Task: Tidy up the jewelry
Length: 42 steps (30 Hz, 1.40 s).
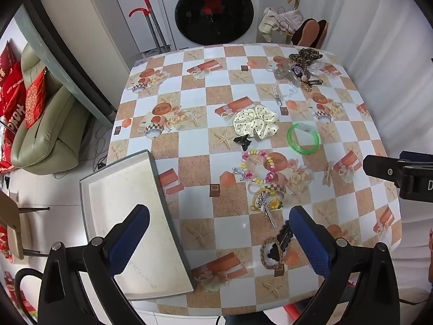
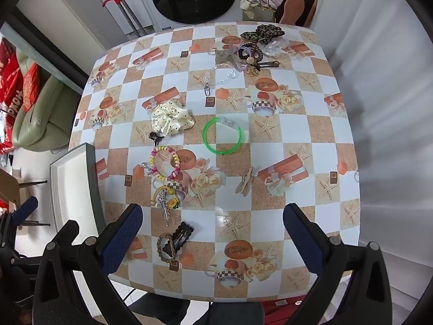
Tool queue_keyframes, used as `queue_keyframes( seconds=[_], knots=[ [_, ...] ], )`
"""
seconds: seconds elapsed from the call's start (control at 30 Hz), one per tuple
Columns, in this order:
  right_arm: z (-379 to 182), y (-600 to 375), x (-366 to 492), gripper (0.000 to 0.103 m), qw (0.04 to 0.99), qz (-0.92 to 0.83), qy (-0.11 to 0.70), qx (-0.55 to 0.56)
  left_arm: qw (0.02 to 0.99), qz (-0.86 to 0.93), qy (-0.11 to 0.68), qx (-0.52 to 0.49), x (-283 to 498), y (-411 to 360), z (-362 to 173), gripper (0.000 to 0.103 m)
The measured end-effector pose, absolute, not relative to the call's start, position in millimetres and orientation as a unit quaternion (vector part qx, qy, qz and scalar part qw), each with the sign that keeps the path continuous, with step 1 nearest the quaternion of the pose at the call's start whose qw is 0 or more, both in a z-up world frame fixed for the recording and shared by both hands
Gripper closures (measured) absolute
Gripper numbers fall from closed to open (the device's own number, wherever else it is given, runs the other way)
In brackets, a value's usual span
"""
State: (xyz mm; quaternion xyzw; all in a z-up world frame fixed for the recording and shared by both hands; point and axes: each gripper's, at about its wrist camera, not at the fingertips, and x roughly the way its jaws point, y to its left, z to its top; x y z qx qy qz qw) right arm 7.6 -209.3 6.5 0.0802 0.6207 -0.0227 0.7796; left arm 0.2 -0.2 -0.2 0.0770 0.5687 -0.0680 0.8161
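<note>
A white tray with a grey rim lies at the table's near left corner; it also shows in the right wrist view. Jewelry is scattered on the checked tablecloth: a cream dotted scrunchie, a green bangle, a pastel bead bracelet, a yellow hair tie with charms, a braided ring with dark clips, a black claw clip, and a far pile with a leopard bow. My left gripper is open above the near edge. My right gripper is open, above the table.
A washing machine stands beyond the far table edge. A green sofa with red cushions is at the left. A white wall runs along the right. The right gripper's body shows at the right of the left wrist view.
</note>
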Motion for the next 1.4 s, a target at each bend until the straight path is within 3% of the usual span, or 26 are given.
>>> queue_keyframes(
  seconds=[1.4],
  knots=[
    [6.2,-209.7,3.3,0.000,0.780,-0.020,0.620,0.083,0.818,-0.070,0.565,0.084,-5.9,-3.0,-0.4,0.000]
  ],
)
